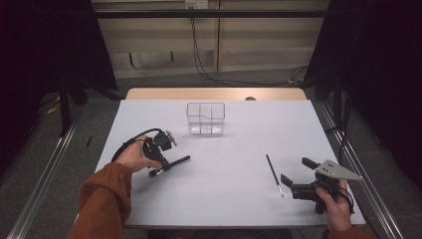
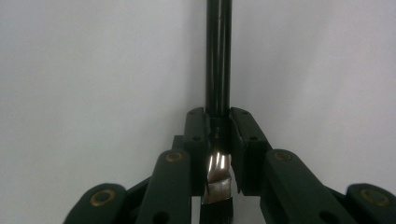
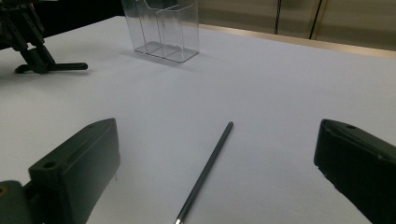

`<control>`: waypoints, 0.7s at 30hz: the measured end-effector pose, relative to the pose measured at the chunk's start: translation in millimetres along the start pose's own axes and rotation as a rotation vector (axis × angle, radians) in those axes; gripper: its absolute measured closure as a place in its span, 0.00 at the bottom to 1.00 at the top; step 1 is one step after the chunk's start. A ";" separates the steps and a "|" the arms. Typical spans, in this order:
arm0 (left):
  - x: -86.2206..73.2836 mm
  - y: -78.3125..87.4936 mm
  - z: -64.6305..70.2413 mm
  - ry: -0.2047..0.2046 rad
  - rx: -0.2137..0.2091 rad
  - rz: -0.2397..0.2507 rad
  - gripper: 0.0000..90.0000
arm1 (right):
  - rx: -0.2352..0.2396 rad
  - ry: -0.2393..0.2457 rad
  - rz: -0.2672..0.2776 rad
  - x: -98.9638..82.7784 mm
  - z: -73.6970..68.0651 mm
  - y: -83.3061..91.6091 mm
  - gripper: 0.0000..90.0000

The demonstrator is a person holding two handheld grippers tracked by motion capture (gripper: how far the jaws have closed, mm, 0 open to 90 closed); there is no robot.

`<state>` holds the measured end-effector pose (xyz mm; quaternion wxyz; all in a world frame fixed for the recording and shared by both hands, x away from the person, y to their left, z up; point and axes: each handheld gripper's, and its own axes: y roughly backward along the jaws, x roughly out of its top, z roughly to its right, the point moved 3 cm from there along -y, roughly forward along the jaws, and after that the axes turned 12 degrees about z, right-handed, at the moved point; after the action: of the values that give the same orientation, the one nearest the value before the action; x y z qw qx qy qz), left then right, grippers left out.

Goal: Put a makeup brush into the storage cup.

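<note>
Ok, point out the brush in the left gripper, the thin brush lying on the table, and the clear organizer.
held brush [image 2: 218, 56], left gripper view, on its black handle.
thin brush [image 3: 208, 169], right gripper view, mid-handle.
clear organizer [image 1: 205, 118], high view, on its front wall.

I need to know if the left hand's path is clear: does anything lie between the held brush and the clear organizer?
Nothing visible does. The left gripper is shut on the brush, and bare table separates it from the clear organizer. The thin brush lies off right.
</note>
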<state>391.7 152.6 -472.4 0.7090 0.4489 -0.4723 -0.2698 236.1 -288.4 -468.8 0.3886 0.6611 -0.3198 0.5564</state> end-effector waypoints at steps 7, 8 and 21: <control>-1.9 5.7 -0.3 0.033 -0.003 0.074 0.86 | 0.002 0.003 0.000 0.1 -0.2 0.0 0.00; -1.8 7.4 -0.3 0.039 -0.019 0.091 0.86 | 0.002 0.001 -0.001 0.0 -0.3 -0.1 0.00; -1.4 26.2 5.7 0.147 -0.001 0.382 0.86 | 0.001 0.001 -0.001 0.1 -0.5 -0.3 0.00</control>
<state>384.8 163.5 -448.8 0.7799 0.3695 -0.4958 -0.0973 236.2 -287.8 -468.7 0.3887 0.6613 -0.3188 0.5568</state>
